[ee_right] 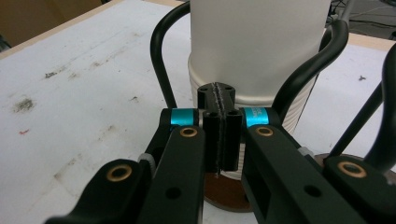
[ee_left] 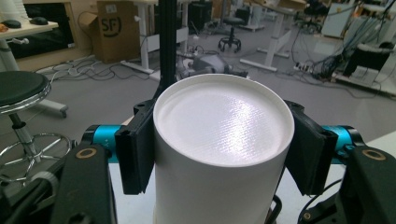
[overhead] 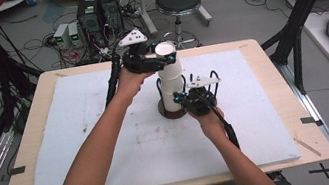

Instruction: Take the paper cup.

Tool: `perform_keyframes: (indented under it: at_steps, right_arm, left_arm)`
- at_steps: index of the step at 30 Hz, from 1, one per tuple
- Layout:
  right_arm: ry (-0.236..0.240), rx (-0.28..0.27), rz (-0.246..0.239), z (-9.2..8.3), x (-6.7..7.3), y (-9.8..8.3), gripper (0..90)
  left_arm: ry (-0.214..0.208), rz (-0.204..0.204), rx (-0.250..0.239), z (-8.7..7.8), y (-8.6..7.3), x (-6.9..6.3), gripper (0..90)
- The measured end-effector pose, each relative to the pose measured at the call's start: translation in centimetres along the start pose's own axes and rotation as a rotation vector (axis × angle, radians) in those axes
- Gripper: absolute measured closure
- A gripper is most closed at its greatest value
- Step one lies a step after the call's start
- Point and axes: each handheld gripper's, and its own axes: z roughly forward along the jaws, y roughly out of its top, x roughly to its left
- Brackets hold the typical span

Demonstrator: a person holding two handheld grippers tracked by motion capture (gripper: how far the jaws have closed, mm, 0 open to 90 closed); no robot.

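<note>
A white cup (overhead: 166, 51) tops a stack of white cups (overhead: 171, 94) that stands in a holder with black wire loops (overhead: 215, 78) on a round brown base (overhead: 172, 114), mid-table. My left gripper (overhead: 167, 59) is shut on that top cup (ee_left: 219, 126), a black pad (ee_left: 135, 154) pressed to each side. The cup leans slightly off the stack's line. I cannot tell whether it still sits in the cup below. My right gripper (overhead: 182, 97) is shut with nothing between its jaws. Its tips (ee_right: 219, 100) rest at the lower cups (ee_right: 257, 46), between two wire loops (ee_right: 161, 56).
A white foam mat (overhead: 83, 136) covers the wooden table (overhead: 24, 146). Black frame posts (overhead: 301, 14) stand at the table's right, with a stool (overhead: 177, 1), computer boxes (overhead: 93, 13) and floor cables behind the far edge.
</note>
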Motion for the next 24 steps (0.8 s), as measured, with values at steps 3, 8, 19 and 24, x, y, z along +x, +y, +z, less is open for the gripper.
perform_keyframes:
  at_steps: [3, 8, 19, 24]
  right_arm:
    - [0.001, 0.007, 0.000, 0.0, 0.0, 0.0, 90.0]
    - [0.006, 0.006, -0.006, 0.0, -0.1, -0.1, 90.0]
    - [0.010, 0.002, -0.012, -0.4, -0.1, -0.3, 89.8]
    - [0.015, -0.001, -0.027, -1.1, 0.0, -0.6, 89.1]
  left_arm:
    - [0.007, -0.014, -0.038, -0.8, 0.7, 0.2, 34.0]
    - [0.026, -0.017, -0.086, -2.5, 1.7, 0.5, 34.0]
    - [0.039, 0.007, -0.108, -7.3, 1.5, 0.3, 34.0]
    - [0.040, 0.013, -0.085, -8.7, 0.0, -0.3, 34.0]
